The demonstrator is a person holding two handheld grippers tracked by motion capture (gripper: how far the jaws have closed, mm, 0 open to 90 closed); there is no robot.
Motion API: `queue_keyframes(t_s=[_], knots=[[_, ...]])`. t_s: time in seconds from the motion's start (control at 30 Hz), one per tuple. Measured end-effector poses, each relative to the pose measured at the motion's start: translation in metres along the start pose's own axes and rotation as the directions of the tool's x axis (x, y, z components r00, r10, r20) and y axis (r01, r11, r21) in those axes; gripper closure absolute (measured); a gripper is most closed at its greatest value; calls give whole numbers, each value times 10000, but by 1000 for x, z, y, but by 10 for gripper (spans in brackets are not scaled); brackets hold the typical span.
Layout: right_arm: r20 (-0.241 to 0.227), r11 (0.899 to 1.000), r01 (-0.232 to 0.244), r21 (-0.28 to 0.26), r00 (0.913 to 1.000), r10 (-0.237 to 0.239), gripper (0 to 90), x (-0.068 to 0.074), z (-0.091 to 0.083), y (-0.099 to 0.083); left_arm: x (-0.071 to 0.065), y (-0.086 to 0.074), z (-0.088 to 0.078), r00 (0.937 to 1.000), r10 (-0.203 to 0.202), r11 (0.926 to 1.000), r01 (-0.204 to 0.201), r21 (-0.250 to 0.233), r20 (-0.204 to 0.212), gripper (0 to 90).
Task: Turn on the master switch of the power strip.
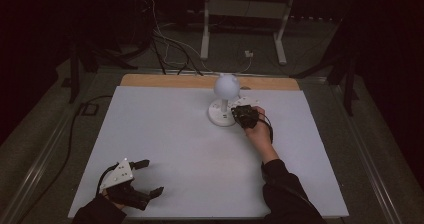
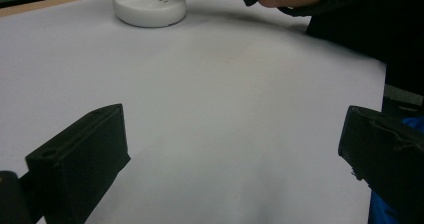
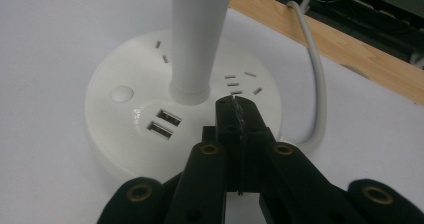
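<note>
We see the right tongs (image 1: 245,115) at the white lamp's (image 1: 223,100) round base, and our left tongs (image 1: 131,185) spread apart near the worktop's (image 1: 180,144) front edge

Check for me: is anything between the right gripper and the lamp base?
Nothing visible. The right gripper, jaws shut, sits right over the lamp base beside the stem, near the USB ports. The left gripper rests open far away.

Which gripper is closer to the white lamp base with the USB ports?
Right. The right gripper, jaws closed, hovers over the lamp base beside its stem. The left gripper rests open at the table's near left corner, far away.
</note>
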State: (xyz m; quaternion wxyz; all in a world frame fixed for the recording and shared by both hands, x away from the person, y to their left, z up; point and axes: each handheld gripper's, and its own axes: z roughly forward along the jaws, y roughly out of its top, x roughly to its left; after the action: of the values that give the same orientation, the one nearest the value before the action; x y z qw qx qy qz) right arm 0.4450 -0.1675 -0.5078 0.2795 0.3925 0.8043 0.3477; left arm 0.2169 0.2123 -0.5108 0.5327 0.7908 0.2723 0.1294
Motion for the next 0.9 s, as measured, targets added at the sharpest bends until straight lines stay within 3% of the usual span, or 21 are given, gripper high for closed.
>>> queue_keyframes(t_s=[0.3, 0.43, 0.5, 0.53, 0.63, 0.7, 0.9], knots=[[-598, 9953, -937, -244, 9940, 921, 898, -10, -14, 5, -1, 0, 0, 10000, 42, 10000, -42, 23, -12, 1], [-883, 9957, -917, -87, 9920, 906, 871, -10, -16, 2, -1, 0, 0, 10000, 69, 10000, -69, 62, -2, 1], [-1033, 9961, -879, -63, 9909, 868, 759, -9, -17, 0, -1, 0, 0, 10000, 64, 10000, -64, 16, 11, 1], [-1026, 9965, -828, -53, 9913, 819, 756, -8, -18, 0, -1, 0, 0, 10000, 69, 10000, -69, 13, 16, 1], [-791, 9968, -755, -252, 9942, 733, 621, -7, -22, -2, -1, 0, 0, 10000, 65, 10000, -65, 11, 16, 0], [-1020, 9954, -945, -162, 9905, 924, 547, -8, -24, -3, -1, 0, 0, 10000, 70, 10000, -70, 14, 21, 1], [-2178, 9989, -459, -80, 9750, 430, 306, -5, -30, -6, -1, 0, 0, 10000, 81, 10000, -81, 25, 28, 1]])
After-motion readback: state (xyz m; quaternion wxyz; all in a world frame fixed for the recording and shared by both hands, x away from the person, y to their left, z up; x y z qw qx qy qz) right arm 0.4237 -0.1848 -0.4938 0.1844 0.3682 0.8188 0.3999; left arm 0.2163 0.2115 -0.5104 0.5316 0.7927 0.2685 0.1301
